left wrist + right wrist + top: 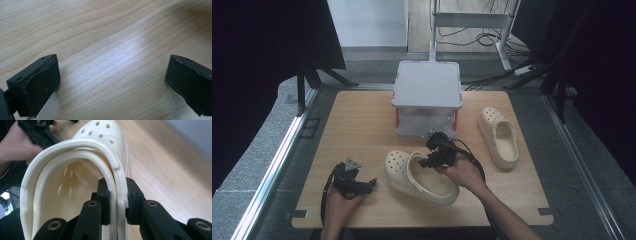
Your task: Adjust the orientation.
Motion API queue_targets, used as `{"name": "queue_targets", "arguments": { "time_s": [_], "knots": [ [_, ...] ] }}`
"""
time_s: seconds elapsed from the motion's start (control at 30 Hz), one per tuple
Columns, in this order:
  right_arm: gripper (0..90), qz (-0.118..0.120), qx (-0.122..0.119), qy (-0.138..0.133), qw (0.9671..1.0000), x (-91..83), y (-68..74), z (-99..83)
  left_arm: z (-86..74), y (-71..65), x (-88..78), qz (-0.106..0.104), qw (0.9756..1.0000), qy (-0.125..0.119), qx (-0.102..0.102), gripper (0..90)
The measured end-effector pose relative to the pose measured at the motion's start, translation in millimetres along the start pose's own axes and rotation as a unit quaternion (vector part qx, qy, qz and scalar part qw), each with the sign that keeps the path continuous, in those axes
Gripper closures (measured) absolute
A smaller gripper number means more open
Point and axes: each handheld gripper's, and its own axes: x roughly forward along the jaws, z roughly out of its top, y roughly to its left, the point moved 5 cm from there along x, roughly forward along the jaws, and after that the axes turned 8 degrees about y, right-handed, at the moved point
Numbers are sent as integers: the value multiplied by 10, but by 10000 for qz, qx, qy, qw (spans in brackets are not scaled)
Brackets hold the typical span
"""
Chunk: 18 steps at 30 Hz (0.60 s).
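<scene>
1 clog (421, 177), toe far-left, side wall clamped by right gripper (438, 150).

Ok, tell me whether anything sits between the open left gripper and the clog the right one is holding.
Nothing visible does. The left gripper rests open beside the near clog, bare table between them. The right gripper is shut on that clog's side wall.

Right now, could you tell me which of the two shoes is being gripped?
The near shoe at the table's middle: the right tool pinches its side wall. The other shoe lies untouched at the right.
</scene>
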Motion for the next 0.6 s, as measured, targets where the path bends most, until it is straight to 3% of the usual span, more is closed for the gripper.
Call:
{"name": "queue_targets", "arguments": {
  "time_s": [0.4, 0.6],
  "knots": [
    [768, 295, 159, -148, 9993, 341, 119, -404, -21, 4, -15, -10, 10000, -12, 0, 0],
    [765, 171, -5, -15, 9999, 419, 121, -580, -38, 14, -27, -2, 10000, -7, 10, 1]
  ]
}}
